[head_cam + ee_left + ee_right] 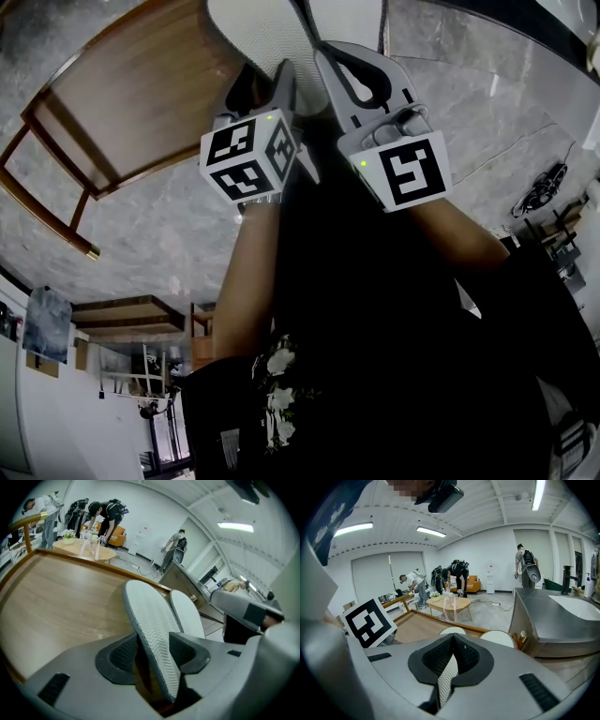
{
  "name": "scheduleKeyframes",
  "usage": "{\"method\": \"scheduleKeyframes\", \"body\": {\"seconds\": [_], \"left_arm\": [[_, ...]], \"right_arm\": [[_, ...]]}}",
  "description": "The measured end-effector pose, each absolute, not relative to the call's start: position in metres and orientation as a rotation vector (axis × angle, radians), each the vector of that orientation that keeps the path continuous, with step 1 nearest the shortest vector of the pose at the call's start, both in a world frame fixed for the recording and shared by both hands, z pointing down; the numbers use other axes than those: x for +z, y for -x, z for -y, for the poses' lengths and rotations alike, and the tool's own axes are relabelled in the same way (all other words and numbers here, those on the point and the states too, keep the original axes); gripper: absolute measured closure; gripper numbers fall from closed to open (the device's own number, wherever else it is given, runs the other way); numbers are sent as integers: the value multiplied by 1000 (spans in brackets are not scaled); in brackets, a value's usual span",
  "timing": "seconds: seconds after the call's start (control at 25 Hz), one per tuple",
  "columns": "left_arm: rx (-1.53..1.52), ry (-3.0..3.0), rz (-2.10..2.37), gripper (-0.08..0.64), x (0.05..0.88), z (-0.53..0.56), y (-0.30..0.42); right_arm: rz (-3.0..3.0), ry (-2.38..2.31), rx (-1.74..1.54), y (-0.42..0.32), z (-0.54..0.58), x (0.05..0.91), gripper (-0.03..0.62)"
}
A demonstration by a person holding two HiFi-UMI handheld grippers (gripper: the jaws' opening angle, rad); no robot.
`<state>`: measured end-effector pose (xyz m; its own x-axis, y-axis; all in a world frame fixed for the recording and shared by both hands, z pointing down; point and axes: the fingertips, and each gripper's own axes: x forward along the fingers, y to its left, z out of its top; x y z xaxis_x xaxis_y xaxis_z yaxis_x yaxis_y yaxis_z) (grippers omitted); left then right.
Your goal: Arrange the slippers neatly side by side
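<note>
Pinching right slipper [446, 683] edge, right tool [451, 653] clenched; left tool [153, 638] released around left slipper [149, 613]; table [56, 606] beside.

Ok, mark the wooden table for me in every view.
Head view: table at upper left, tilted.
Left gripper view: table fills the left half, behind the slippers.
Right gripper view: table is a thin strip left of centre, just above the jaws.
Shared landmark: the white slippers, in all three views.
</note>
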<state>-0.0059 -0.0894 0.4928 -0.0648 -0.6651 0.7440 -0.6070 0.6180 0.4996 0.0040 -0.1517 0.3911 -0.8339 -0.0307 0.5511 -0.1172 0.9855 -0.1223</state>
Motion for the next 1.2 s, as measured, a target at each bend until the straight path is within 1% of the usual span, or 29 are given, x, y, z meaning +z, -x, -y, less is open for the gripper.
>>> {"method": "scheduleKeyframes", "body": {"seconds": [0.08,0.24,0.36,0.48,0.56,0.8,1.2], "left_arm": [[-61,-1028,1757,388,492,88,7],[-110,-1027,1768,437,486,86,10],[-210,-1041,1787,493,470,83,15],[-255,-1061,1821,520,452,78,20],[-271,-1058,1843,530,442,75,26],[-231,-1074,1907,531,423,63,42],[-125,-958,2002,531,414,-2,79]], "right_arm": [[2551,-100,202,-6,153,391,594],[2550,-96,199,-7,155,392,594],[2556,-91,197,-4,154,390,594],[2561,-87,196,-3,153,388,594],[2563,-85,196,-2,150,388,594],[2579,-67,214,4,140,382,594],[2592,-21,209,27,112,377,594]]}}
